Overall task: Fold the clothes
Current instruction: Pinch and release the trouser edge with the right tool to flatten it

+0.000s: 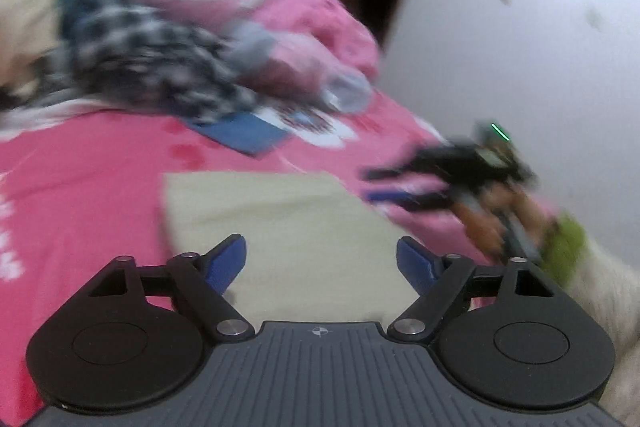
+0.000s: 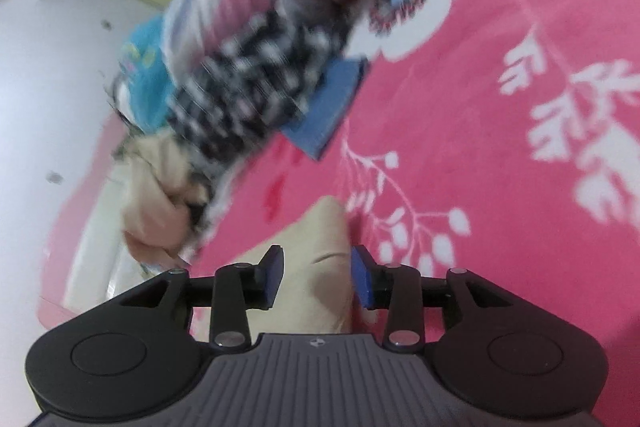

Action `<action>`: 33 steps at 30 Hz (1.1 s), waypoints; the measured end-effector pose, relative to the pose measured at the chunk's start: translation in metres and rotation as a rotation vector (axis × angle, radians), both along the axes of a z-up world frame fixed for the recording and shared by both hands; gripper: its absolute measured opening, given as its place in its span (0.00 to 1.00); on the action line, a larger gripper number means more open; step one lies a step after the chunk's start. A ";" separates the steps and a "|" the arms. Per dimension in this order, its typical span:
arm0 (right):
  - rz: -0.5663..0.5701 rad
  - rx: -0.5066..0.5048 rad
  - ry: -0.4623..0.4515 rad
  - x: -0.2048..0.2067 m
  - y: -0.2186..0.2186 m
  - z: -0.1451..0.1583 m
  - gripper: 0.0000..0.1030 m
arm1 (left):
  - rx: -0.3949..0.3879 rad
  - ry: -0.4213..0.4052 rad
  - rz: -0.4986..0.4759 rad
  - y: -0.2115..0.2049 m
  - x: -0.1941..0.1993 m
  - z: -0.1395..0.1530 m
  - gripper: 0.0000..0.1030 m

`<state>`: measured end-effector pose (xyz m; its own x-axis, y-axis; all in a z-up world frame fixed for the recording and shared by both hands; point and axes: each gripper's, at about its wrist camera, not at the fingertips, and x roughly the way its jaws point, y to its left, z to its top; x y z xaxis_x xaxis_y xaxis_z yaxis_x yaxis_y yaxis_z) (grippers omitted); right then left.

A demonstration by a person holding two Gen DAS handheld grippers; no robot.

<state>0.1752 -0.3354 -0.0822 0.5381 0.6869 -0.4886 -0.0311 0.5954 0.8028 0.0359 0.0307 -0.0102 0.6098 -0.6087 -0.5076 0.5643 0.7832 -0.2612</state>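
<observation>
Folded beige cloth (image 1: 280, 227) on pink bedspread (image 1: 80, 167) looks light, limp; grip corners; left gripper (image 1: 322, 259) wide open, empty; right gripper (image 2: 318, 277) part-open astride cloth corner, unpinched.

Soft, even indoor light on my feeds, no hard shadows or glare. Heavy motion blur smears the clothes pile (image 1: 152, 47) and pink bedspread (image 2: 500, 155); only the gripper bodies stay sharp. Fisheye bending and dark corners at the edges.
</observation>
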 end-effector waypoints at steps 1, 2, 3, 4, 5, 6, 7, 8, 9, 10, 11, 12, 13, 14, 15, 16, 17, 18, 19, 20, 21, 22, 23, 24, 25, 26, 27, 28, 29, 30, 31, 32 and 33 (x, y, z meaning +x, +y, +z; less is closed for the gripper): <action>0.032 -0.006 0.004 0.010 0.006 -0.005 0.34 | 0.024 0.024 -0.018 -0.005 0.001 -0.007 0.73; 0.061 -0.011 0.005 0.020 0.012 -0.008 0.28 | 0.048 0.047 -0.036 -0.011 0.003 -0.015 0.71; 0.074 -0.017 -0.010 0.023 0.016 -0.008 0.25 | 0.072 0.071 -0.054 -0.016 0.004 -0.022 0.71; 0.086 -0.023 -0.025 0.027 0.019 -0.007 0.20 | 0.085 0.081 -0.057 -0.017 0.005 -0.028 0.71; 0.099 -0.025 -0.042 0.030 0.023 -0.006 0.18 | 0.084 0.081 -0.064 -0.015 0.004 -0.029 0.71; 0.113 -0.006 -0.072 0.031 0.024 -0.004 0.18 | 0.081 0.079 -0.073 -0.012 0.002 -0.030 0.71; 0.125 0.013 -0.099 0.032 0.025 -0.002 0.18 | 0.077 0.077 -0.081 -0.010 0.001 -0.031 0.71; 0.133 0.032 -0.105 0.035 0.025 -0.003 0.18 | 0.074 0.076 -0.089 -0.008 0.000 -0.032 0.71; 0.135 0.039 -0.091 0.039 0.026 -0.009 0.18 | 0.069 0.077 -0.096 -0.006 -0.001 -0.033 0.71; 0.136 0.046 -0.078 0.043 0.026 -0.014 0.18 | 0.067 0.078 -0.104 -0.003 -0.003 -0.033 0.71; 0.137 0.054 -0.064 0.047 0.027 -0.019 0.18 | 0.071 0.074 -0.113 -0.003 -0.004 -0.033 0.71; 0.133 0.068 -0.053 0.051 0.027 -0.024 0.18 | 0.077 0.069 -0.121 -0.005 -0.003 -0.033 0.71; 0.127 0.080 -0.044 0.055 0.026 -0.028 0.18 | 0.083 0.065 -0.127 -0.008 0.000 -0.034 0.71; 0.116 0.085 -0.044 0.058 0.026 -0.029 0.17 | 0.085 0.061 -0.132 -0.008 0.000 -0.034 0.71; 0.104 0.090 -0.043 0.061 0.026 -0.031 0.17 | 0.084 0.059 -0.135 -0.007 0.000 -0.035 0.71; 0.094 0.094 -0.044 0.065 0.025 -0.031 0.17 | 0.080 0.061 -0.136 -0.006 -0.001 -0.035 0.71; 0.091 0.083 -0.056 0.069 0.027 -0.030 0.13 | 0.077 0.062 -0.138 -0.005 -0.001 -0.036 0.71; 0.089 0.059 -0.068 0.074 0.030 -0.029 0.13 | 0.076 0.062 -0.138 -0.005 -0.001 -0.036 0.71; 0.086 0.038 -0.078 0.078 0.034 -0.028 0.10 | 0.074 0.062 -0.139 -0.005 -0.001 -0.036 0.71; 0.082 0.033 -0.076 0.083 0.035 -0.029 0.09 | 0.075 0.061 -0.138 -0.005 -0.002 -0.036 0.71; 0.076 0.028 -0.074 0.087 0.036 -0.030 0.09 | 0.076 0.060 -0.138 -0.005 -0.002 -0.036 0.71; 0.063 0.034 -0.067 0.089 0.035 -0.032 0.08 | 0.076 0.060 -0.137 -0.005 -0.002 -0.036 0.71; 0.049 0.059 -0.058 0.087 0.030 -0.030 0.09 | 0.078 0.059 -0.137 -0.005 -0.002 -0.037 0.71; 0.035 0.084 -0.050 0.085 0.024 -0.028 0.09 | 0.079 0.057 -0.138 -0.005 -0.002 -0.037 0.71; 0.022 0.108 -0.043 0.082 0.019 -0.026 0.10 | 0.077 0.055 -0.137 -0.005 -0.002 -0.037 0.71; 0.017 0.127 -0.044 0.075 0.013 -0.021 0.11 | 0.075 0.054 -0.137 -0.004 -0.002 -0.037 0.71; 0.016 0.126 -0.054 0.064 0.006 -0.012 0.11 | 0.073 0.052 -0.136 -0.004 -0.002 -0.038 0.71; 0.016 0.122 -0.062 0.053 0.000 -0.005 0.12 | 0.071 0.050 -0.135 -0.004 -0.001 -0.038 0.72; 0.024 0.106 -0.057 0.043 -0.003 0.001 0.20 | 0.070 0.049 -0.134 -0.004 -0.001 -0.038 0.72; 0.041 0.082 -0.044 0.031 -0.004 0.005 0.26 | 0.068 0.047 -0.134 -0.004 0.000 -0.038 0.72; 0.060 0.060 -0.033 0.019 -0.005 0.009 0.42 | 0.065 0.047 -0.131 -0.004 0.000 -0.038 0.72; 0.085 0.041 -0.028 0.007 -0.004 0.011 0.47 | 0.062 0.047 -0.128 -0.004 0.000 -0.038 0.72; 0.114 0.023 -0.024 -0.007 -0.001 0.011 0.47 | 0.059 0.047 -0.125 -0.003 -0.001 -0.038 0.72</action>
<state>0.1684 -0.3364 -0.0711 0.4669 0.7551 -0.4603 -0.1167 0.5686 0.8143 0.0353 0.0274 -0.0480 0.5054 -0.6469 -0.5710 0.6470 0.7220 -0.2453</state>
